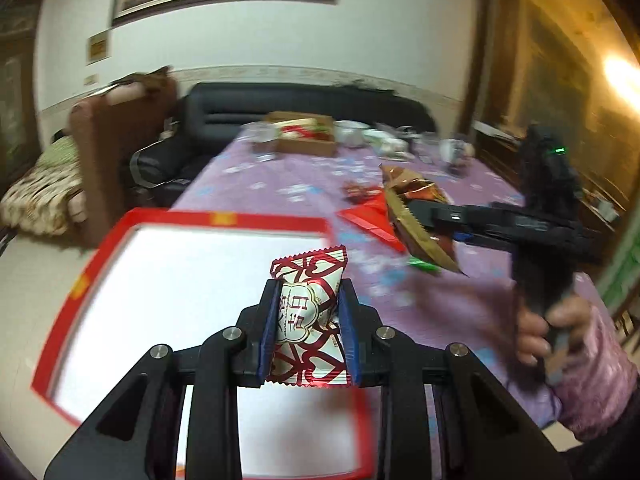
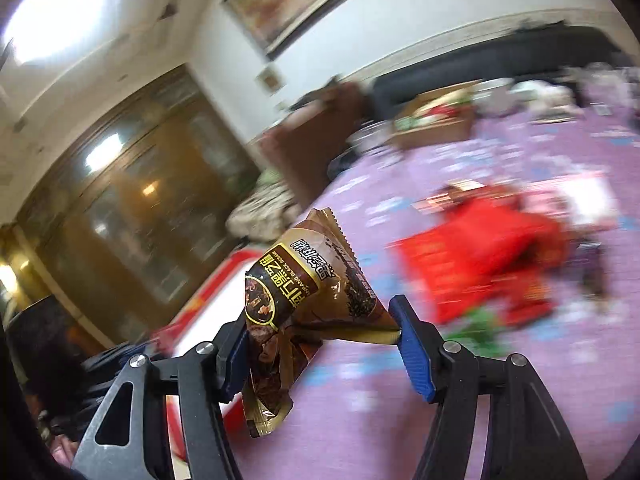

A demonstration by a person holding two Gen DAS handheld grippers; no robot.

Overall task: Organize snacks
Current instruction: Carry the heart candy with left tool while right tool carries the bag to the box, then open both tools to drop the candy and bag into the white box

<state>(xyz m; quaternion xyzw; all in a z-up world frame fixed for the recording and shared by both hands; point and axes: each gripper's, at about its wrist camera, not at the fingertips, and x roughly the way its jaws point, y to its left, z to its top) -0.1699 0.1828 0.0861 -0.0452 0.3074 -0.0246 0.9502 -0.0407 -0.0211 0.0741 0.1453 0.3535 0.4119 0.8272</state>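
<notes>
Two snacks are airborne! Left gripper [image 1: 308, 320], jaws clenched on a red-and-white candy [image 1: 307, 320], upright, right above the red-rimmed white tray [image 1: 192, 220] and nearer it. Right gripper [image 2: 320, 344] grasps a gold sesame packet [image 2: 296, 308], tray off to its left. Purple-clothed bench [image 1: 280, 184], dark sofa [image 1: 304, 100] behind.

My left gripper [image 1: 308, 316] is clamped tight on a red-and-white heart-patterned foil candy wrapper [image 1: 308, 320], while my right gripper [image 2: 320, 344], tilted, pinches a gold-and-brown crinkled snack packet [image 2: 296, 300] across half-spread blue pads [image 2: 412, 356].
</notes>
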